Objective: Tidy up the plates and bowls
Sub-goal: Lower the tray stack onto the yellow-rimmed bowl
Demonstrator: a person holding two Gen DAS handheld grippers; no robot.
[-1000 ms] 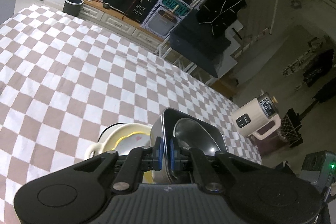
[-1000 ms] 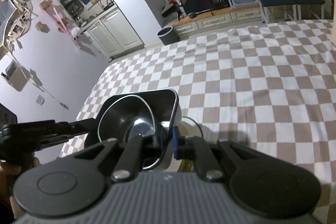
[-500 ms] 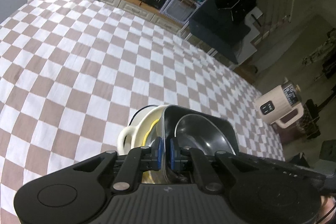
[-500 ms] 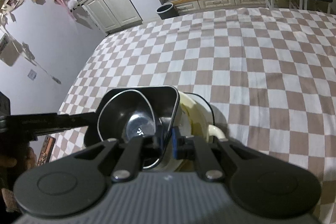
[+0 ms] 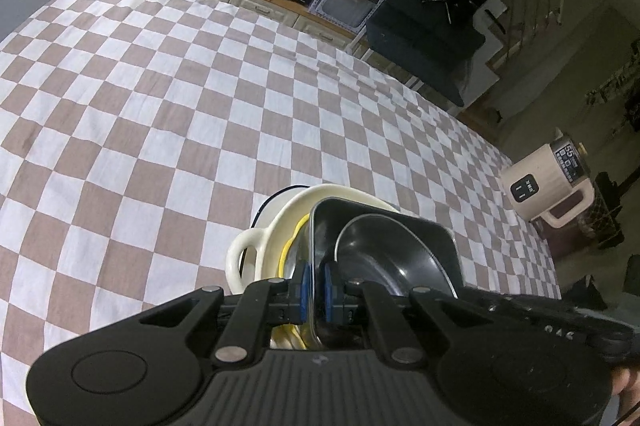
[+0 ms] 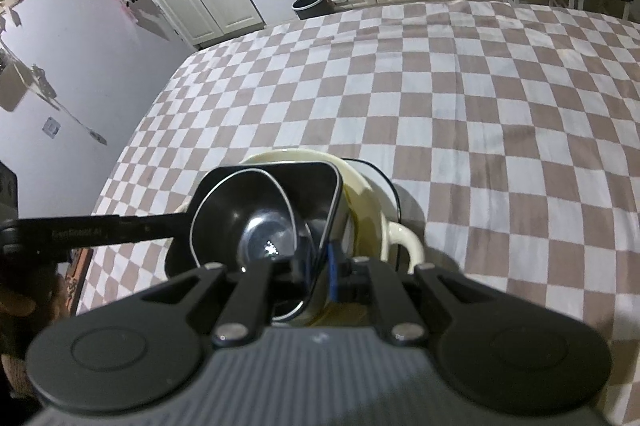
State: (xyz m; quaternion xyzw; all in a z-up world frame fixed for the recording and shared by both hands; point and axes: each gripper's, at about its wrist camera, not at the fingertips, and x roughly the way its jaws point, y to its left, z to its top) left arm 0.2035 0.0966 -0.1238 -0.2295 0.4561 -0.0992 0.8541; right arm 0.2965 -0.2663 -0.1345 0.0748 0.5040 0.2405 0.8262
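Here, two hand-held grippers carry one dark square dish between them, low over a bed covered in a brown and white checked cloth [image 5: 168, 98]. The left gripper [image 5: 315, 286] is clenched on the dish's [image 5: 420, 238] left rim, blue pads pinching the thin wall. The right gripper [image 6: 326, 266] is clenched on the opposite rim of the same dish [image 6: 316, 182]. A smaller dark bowl [image 6: 248, 218] sits nested inside the dish.

Directly beneath is a cream bowl [image 5: 288, 222] with a loop handle, and a yellow rim shows inside it. Something with a thin dark edge lies under the cream bowl; I cannot tell what it is.

The dish looks to be going down into the cream bowl, and whether it already rests there is unclear. To do this well, both hands should lower together and keep the dish level, so the inner bowl does not slide. Centre it over the cream bowl, let its weight settle, and only then loosen both grips.
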